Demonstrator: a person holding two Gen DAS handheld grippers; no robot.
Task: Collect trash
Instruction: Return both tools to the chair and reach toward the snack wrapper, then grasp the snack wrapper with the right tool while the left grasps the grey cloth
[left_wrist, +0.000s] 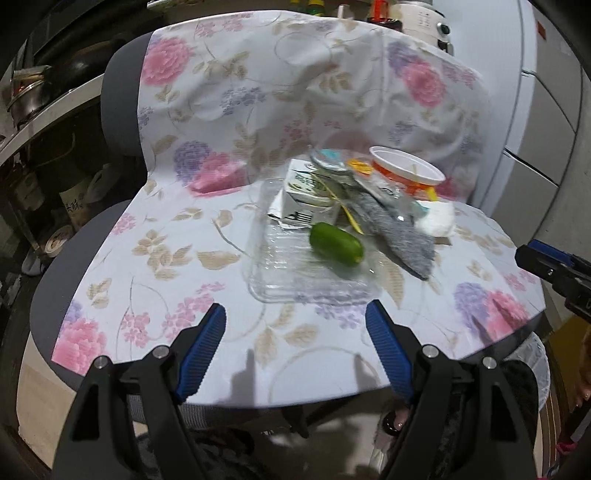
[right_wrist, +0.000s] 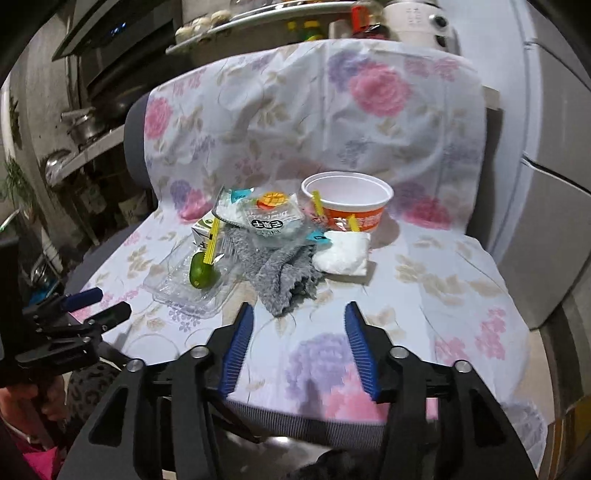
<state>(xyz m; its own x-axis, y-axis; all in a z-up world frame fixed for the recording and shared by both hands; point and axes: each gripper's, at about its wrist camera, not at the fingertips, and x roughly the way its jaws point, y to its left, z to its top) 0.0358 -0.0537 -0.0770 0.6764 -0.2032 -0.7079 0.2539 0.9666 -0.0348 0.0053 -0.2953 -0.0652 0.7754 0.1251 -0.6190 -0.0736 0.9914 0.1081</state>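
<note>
On the floral cloth (right_wrist: 424, 280) lay one pile of trash. From the left: one clear tray (left_wrist: 295, 273) holding one lime (left_wrist: 336, 243), long axis running ten to four o'clock; one carton (left_wrist: 306, 192); one grey rag (right_wrist: 284, 273); one cup (right_wrist: 351, 206), upright. The left gripper (left_wrist: 295, 325) and right gripper (right_wrist: 297, 325) hovered at six o'clock, jaws wide, empty.

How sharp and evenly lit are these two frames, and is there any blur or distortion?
Left wrist view: motion blur smears the green lime and clear plastic tray; edges bend from fisheye. Right wrist view: sharper, the orange-and-white paper bowl reads clearly; finger shadows fall on the floral cloth.
</note>
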